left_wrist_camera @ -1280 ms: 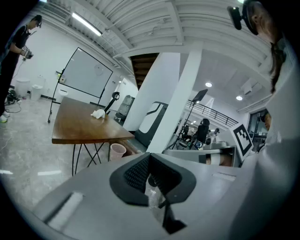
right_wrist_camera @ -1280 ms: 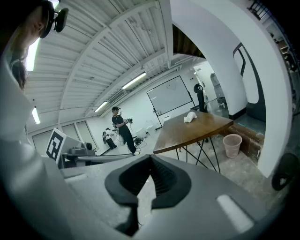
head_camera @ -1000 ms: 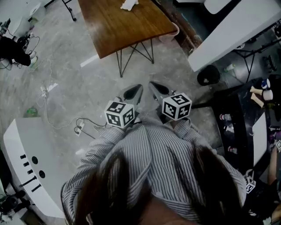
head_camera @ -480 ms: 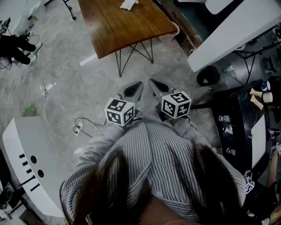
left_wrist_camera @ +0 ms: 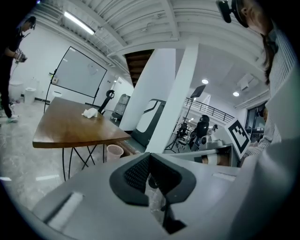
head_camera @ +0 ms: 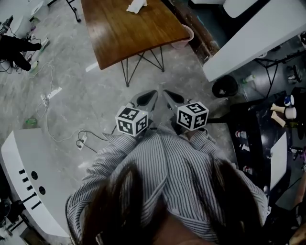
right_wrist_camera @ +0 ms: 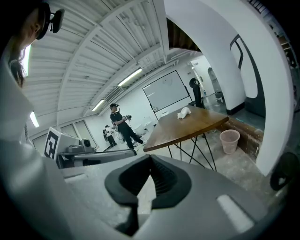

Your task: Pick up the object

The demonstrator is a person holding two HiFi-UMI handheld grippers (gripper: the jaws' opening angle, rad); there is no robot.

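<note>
Wooden table (head_camera: 129,33): it stands on thin black legs across the grey floor (head_camera: 86,95), ahead of the person. In the head view it sits slightly further to the upper left than a second ago.
White object (head_camera: 136,5): a crumpled thing like cloth or tissue, lying on the far part of the tabletop at the very top edge of the head view. It lies on the same part of the tabletop as before, untouched and well apart from both grippers.
Left gripper (left_wrist_camera: 149,159): its jaws are pressed together with nothing between them. It is carried in front of the striped shirt (head_camera: 162,167) and pointed toward the table.
Right gripper (right_wrist_camera: 150,161): its jaws also meet at the tips and are empty. It is held just beside the left one and aimed the same way.
Pink bin (head_camera: 188,34): it stands on the floor by the table's right corner, clear of the approach.
Change: the table, the floor cables and the black bin (head_camera: 222,87) have all drifted together in the head view, while the two grippers keep their place in it. This suggests the person has shifted and nothing in the room has moved.
Meaning for the task: this looks like the approach, with the pick-up not yet begun. The person must first come close to the table, and one gripper must open before it can take the white object.
</note>
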